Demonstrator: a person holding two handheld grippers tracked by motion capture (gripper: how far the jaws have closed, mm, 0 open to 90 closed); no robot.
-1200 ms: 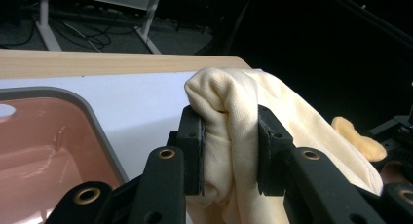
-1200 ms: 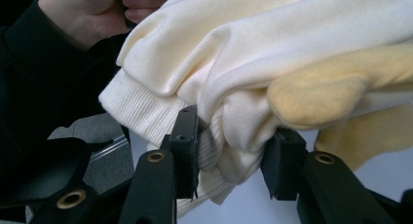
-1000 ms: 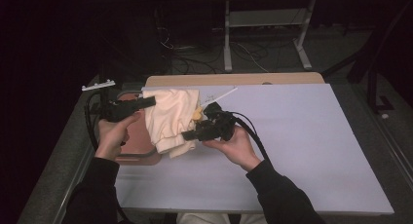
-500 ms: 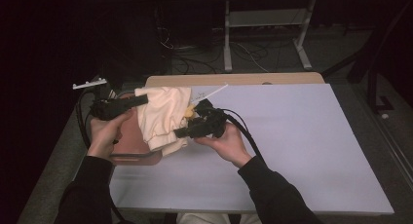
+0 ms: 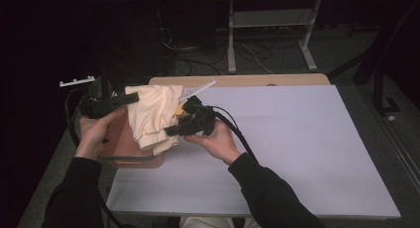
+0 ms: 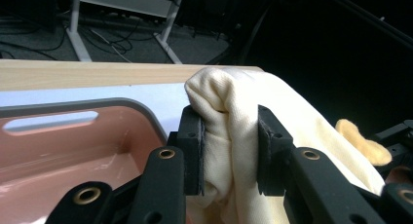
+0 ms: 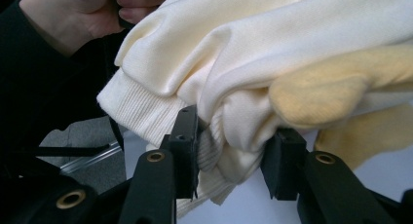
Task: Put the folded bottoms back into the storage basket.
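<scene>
Seen from above: a white table top [image 5: 297, 153] with a pale wooden strip along its far edge, dark floor and cables beyond.

At far left, a pink tub [image 5: 130, 149] with a grey rim, sitting on the table's left edge, partly overhanging it. Above the tub, the left gripper [image 5: 130, 97], held in the left hand [image 5: 94, 134], clamped on a bunched fold of a cream sweater [image 5: 151, 116]. In the left gripper view, both pads pressed into the fabric [image 6: 229, 136], cloth bulging up between and above the jaws, the tub's pink inside [image 6: 58, 151] and a handle slot low at left.

In the middle, the sweater draped between the two grippers, hanging over the tub's right side, ribbed cuff or hem dangling lowest. A yellow fleecy patch [image 5: 179, 110] showing near the right-hand grip.

To the right, the right gripper [image 5: 173, 131], held in the right hand [image 5: 213, 141], closed on another thick bunch of the same sweater. In the right gripper view, ribbed edge and folded layers [image 7: 229, 136] wedged between the pads, yellow patch [image 7: 331, 92] just beside the right jaw, the other hand at top left.

Likely risks from here: loose hem catching on the tub's rim and dragging the overhanging tub off the table; thick, springy folds slipping out of either grip, since each holds a bunch rather than a flat edge; hanging layers spilling outside the tub if lowered unevenly.
</scene>
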